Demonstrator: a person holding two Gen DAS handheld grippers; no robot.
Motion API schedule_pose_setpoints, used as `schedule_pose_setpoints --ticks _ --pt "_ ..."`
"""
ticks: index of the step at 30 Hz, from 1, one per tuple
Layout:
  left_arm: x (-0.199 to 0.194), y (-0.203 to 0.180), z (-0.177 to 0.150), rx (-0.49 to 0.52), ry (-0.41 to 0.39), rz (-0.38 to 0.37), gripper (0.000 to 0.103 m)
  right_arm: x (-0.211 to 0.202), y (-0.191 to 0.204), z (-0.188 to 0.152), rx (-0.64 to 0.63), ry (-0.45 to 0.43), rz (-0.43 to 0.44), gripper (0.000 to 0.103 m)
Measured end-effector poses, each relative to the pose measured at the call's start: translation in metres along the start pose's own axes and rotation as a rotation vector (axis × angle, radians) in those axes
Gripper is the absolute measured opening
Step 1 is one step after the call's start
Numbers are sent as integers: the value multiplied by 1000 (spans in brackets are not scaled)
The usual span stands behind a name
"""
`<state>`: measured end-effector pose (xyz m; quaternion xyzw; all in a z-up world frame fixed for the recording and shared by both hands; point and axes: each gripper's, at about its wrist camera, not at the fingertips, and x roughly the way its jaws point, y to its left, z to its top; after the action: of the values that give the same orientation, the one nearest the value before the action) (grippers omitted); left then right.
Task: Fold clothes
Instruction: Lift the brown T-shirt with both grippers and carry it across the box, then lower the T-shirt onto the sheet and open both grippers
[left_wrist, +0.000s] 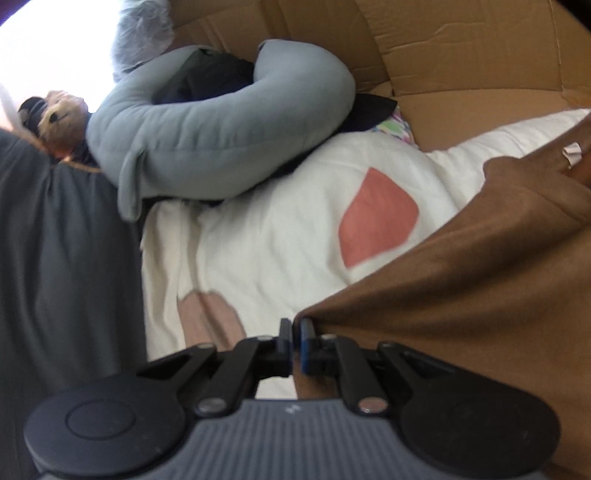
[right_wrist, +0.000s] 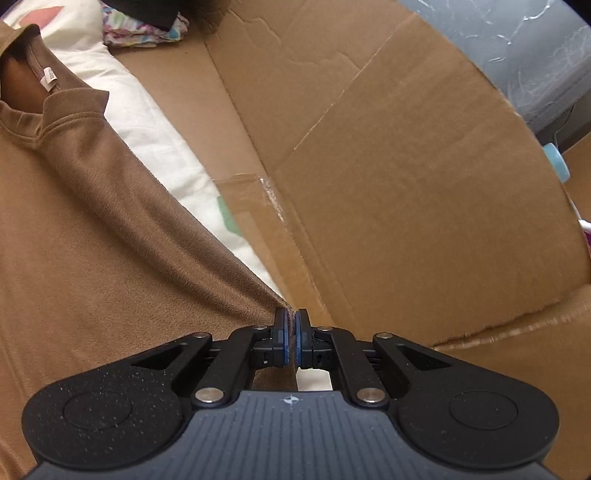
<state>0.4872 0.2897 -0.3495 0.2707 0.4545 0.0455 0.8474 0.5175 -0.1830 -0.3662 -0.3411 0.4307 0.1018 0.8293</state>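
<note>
The white quilt (left_wrist: 266, 236), soft with coral patches, carries the brown shirt (right_wrist: 74, 229), a fuzzy, matte knit spread flat beside the cardboard box (right_wrist: 388, 166). This looks like the start of a fold: both hem corners are up. The left gripper (left_wrist: 294, 328) and right gripper (right_wrist: 291, 317) each pinch an edge, jaws nearly closed on cloth. Next (I'd guess) carry them evenly toward the collar (right_wrist: 40, 110).

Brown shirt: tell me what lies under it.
Under the brown shirt lies a white quilt with coloured patches, showing past its edges on flattened cardboard. What sits beneath the shirt's middle is covered. Both claws pinch its edge.
</note>
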Motion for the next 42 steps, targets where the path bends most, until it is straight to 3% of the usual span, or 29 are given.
schedule_pose_setpoints --ticks 6,12,16,22,26,32,37,42 --pt "18 -3 18 -15 -8 -25 4 23 -8 7 26 24 -9 1" --pt "25 -1 17 -45 10 -98 6 43 -14 4 76 78 108 4" --pt "11 13 26 -77 -14 -161 10 25 -34 7 134 31 165 15" --pt "-4 14 54 -144 -107 -245 11 15 -58 29 266 -78 247 17" --pt "4 -15 73 -98 -124 -269 11 27 -51 44 333 -125 302 17" --pt "20 -51 89 -73 -133 -300 11 35 -24 69 330 -158 376 17" --pt "27 -66 84 -57 -123 -349 11 37 -2 80 328 -171 415 27" --pt "29 -71 76 -57 -119 -412 11 42 18 86 300 -175 457 28"
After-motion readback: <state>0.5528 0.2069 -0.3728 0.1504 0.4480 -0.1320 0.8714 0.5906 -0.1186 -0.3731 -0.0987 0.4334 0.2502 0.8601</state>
